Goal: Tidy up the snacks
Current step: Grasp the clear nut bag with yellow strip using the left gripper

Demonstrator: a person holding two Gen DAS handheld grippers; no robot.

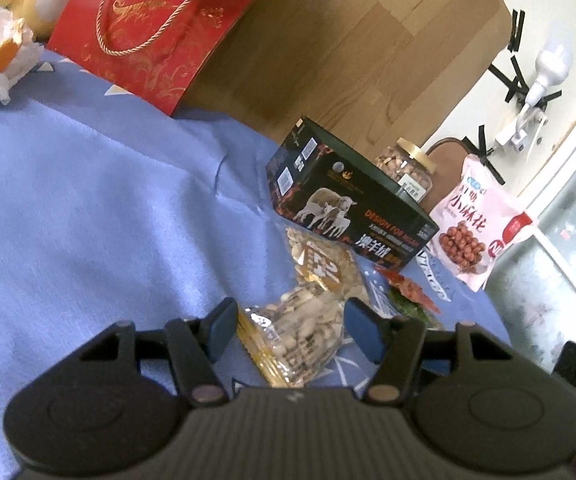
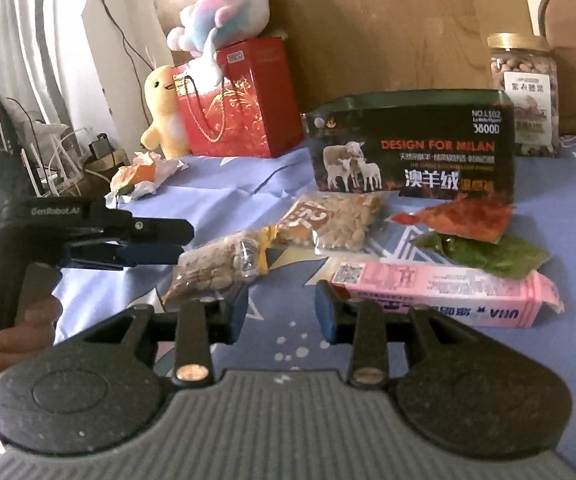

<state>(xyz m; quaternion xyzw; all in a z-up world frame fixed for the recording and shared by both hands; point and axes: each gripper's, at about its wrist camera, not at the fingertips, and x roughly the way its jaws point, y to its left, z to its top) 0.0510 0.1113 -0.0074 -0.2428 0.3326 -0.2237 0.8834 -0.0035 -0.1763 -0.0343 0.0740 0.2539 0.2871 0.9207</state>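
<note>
A clear bag of nuts (image 1: 288,336) lies on the blue cloth between the fingers of my left gripper (image 1: 293,326). The jaws stand apart and a little room shows at each pad. From the right wrist view, the left gripper (image 2: 184,246) reaches that nut bag (image 2: 216,268) from the left. My right gripper (image 2: 281,314) is open over bare cloth with nothing between its fingers. A pink carton (image 2: 440,292) lies just right of its right finger. Beyond are a seed bag with an orange label (image 2: 336,220), a red packet (image 2: 456,216) and a green packet (image 2: 488,254).
A black box with sheep on it (image 2: 412,148) stands behind the snacks, a jar of nuts (image 2: 524,92) to its right, and a pink snack bag (image 1: 472,224) leans at the table edge. A red gift bag (image 2: 240,100), plush toys and orange peel on tissue (image 2: 140,176) sit at the back left.
</note>
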